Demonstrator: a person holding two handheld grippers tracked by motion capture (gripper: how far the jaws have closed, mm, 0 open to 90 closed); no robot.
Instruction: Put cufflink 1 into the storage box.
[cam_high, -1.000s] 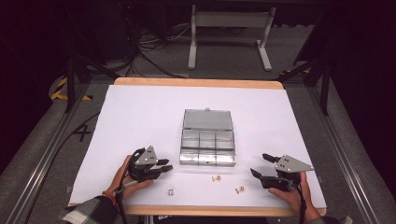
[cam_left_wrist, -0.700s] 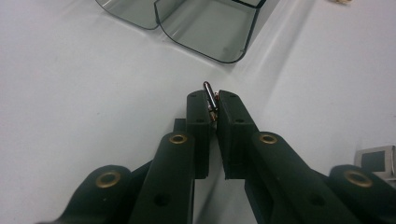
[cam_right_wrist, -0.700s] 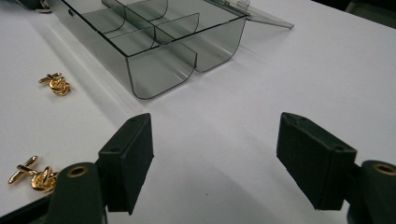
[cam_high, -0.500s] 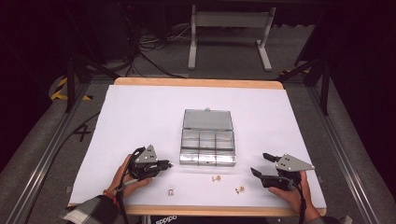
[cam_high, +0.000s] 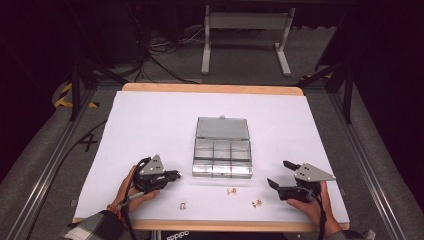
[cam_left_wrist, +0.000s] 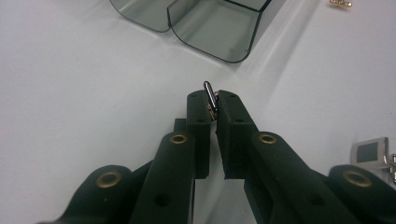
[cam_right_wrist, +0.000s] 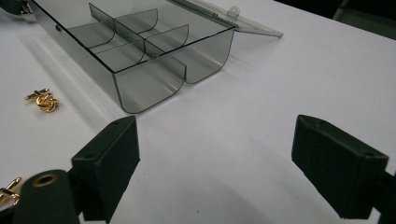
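Metal cufflink (cam_left_wrist: 209, 95) – tiny, stiff, slippery – sits pinched at the tips of the left gripper (cam_left_wrist: 211, 103), centre frame, just below the clear box (cam_left_wrist: 219, 28). Best held by its post. Right gripper (cam_right_wrist: 212, 163) has just been opening – nothing between its jaws.

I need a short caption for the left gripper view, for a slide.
Left claw shut on a small cufflink, near the open clear compartment box on the white table.

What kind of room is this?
Probably a lab or recording studio: a white-covered table stands alone on grey carpet, with dark surroundings, loose cables and a metal stand behind it.
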